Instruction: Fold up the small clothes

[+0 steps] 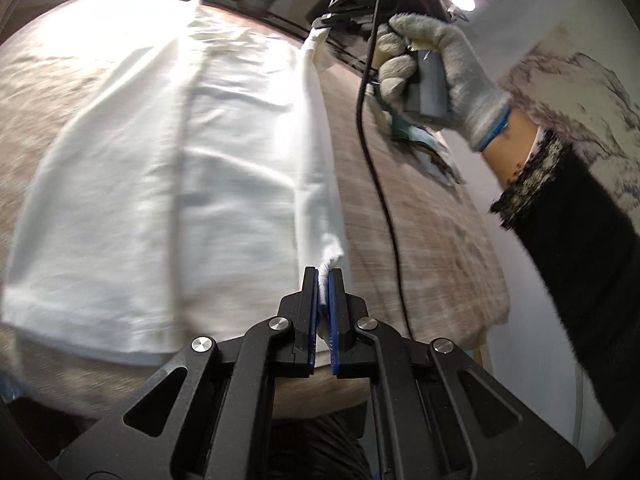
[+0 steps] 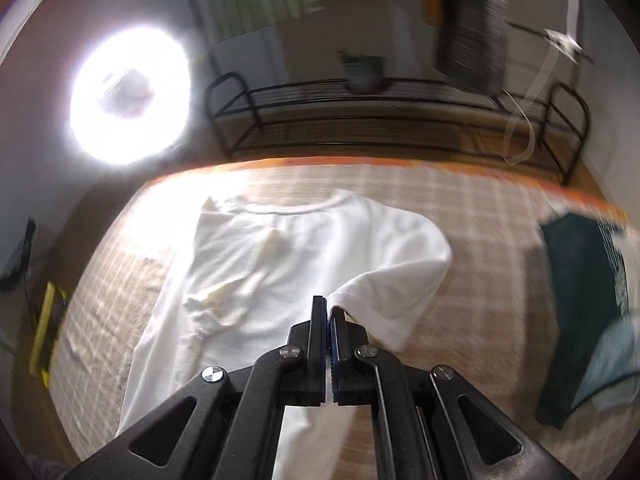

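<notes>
A white T-shirt (image 1: 172, 168) lies spread on the tan checked tablecloth (image 1: 420, 208). My left gripper (image 1: 325, 276) is shut on the shirt's right edge near the hem, with a pinch of cloth between the blue pads. The right gripper (image 1: 320, 36) shows far off in the left wrist view, shut on the same edge higher up, held by a gloved hand (image 1: 436, 76). In the right wrist view the shirt (image 2: 288, 264) lies collar away, and my right gripper (image 2: 329, 307) is shut on its right sleeve, lifted over the body.
A dark green garment (image 2: 580, 312) and a light blue one (image 2: 616, 364) lie at the table's right side. A black wire rack (image 2: 400, 120) with a potted plant (image 2: 362, 70) stands behind the table. A bright lamp (image 2: 128, 96) glares. A black cable (image 1: 372, 184) hangs across.
</notes>
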